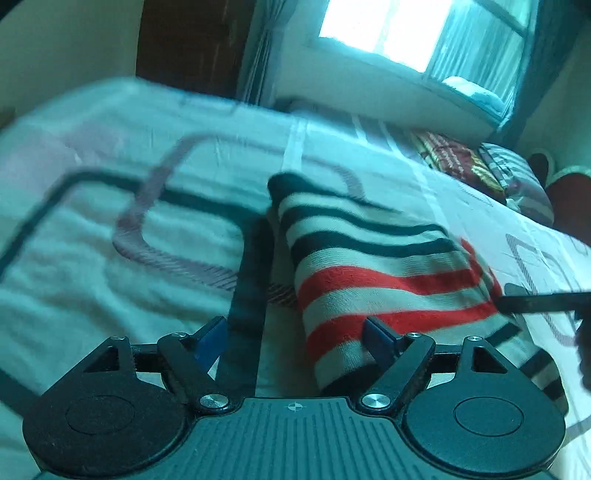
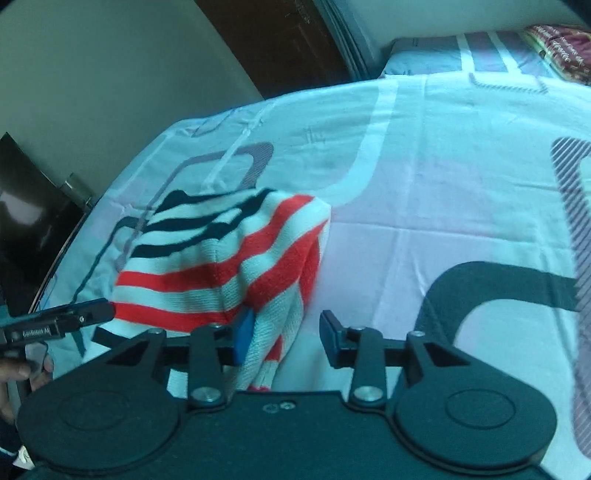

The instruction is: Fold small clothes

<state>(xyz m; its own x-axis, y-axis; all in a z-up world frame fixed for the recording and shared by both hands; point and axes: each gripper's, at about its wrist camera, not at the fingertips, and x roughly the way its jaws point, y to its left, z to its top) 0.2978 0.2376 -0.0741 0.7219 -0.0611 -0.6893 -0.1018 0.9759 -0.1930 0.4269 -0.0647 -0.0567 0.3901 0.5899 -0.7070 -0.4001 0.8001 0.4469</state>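
Observation:
A small knit garment with black, red and white stripes (image 1: 373,266) lies bunched on the bed; it also shows in the right wrist view (image 2: 221,258). My left gripper (image 1: 295,336) is open, its blue pads wide apart, with the garment's near edge and a dark strip between them. It shows as a black bar at the garment's left edge in the right wrist view (image 2: 74,321). My right gripper (image 2: 286,338) is open with a hanging fold of the garment between its pads. Its tip reaches the garment's right edge in the left wrist view (image 1: 532,299).
The bed has a pale sheet with dark and grey looped lines (image 2: 443,184). Patterned pillows (image 1: 480,166) lie at the head of the bed. A window (image 1: 406,29) and a dark wooden door (image 1: 192,40) are behind. A dark screen (image 2: 29,206) stands beside the bed.

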